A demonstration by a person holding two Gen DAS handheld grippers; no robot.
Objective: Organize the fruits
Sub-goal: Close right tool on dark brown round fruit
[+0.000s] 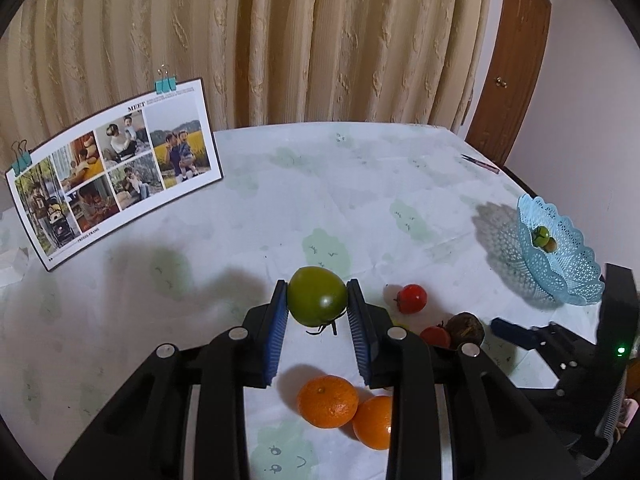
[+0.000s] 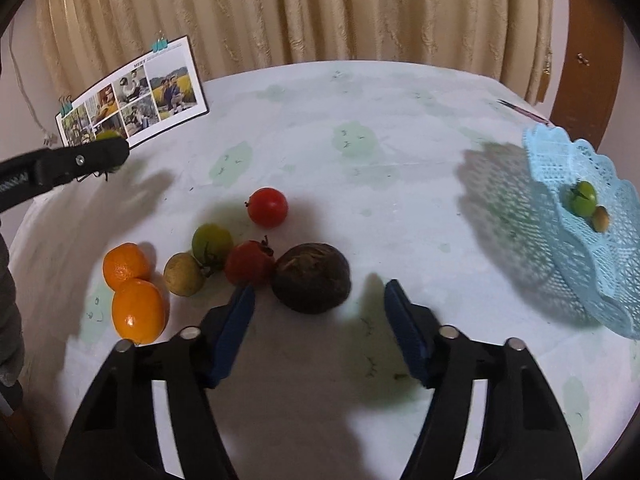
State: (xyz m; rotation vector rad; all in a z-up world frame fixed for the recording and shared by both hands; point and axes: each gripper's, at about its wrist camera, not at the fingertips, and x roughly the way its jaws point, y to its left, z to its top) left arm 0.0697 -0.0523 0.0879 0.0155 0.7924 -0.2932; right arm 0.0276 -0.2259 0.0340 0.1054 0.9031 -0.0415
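A table (image 2: 320, 128) covered in a pale cloth with green patches stands before beige curtains (image 2: 280, 8). At ten o'clock in the right wrist view, a photo board (image 2: 160, 92) leans upright, held by teal clips. Just below it, the left gripper (image 1: 317, 300) holds a large green tomato (image 1: 317, 295) between its blue pads, lifted above the cloth. Toward seven o'clock lie two oranges (image 2: 138, 308), touching each other. Beside them sits a cluster: a yellowish fruit (image 2: 183, 274), a small green tomato (image 2: 212, 242), a red tomato (image 2: 248, 262) and a dark brown round fruit (image 2: 312, 278), with another red tomato (image 2: 267, 207) a little apart at the back. The right gripper (image 2: 320, 300) hangs wide, holding nothing, just in front of the brown fruit. At three o'clock a light blue lacy basket (image 2: 560, 168) holds a green tomato (image 2: 582, 197) and a small brownish fruit (image 2: 601, 218).
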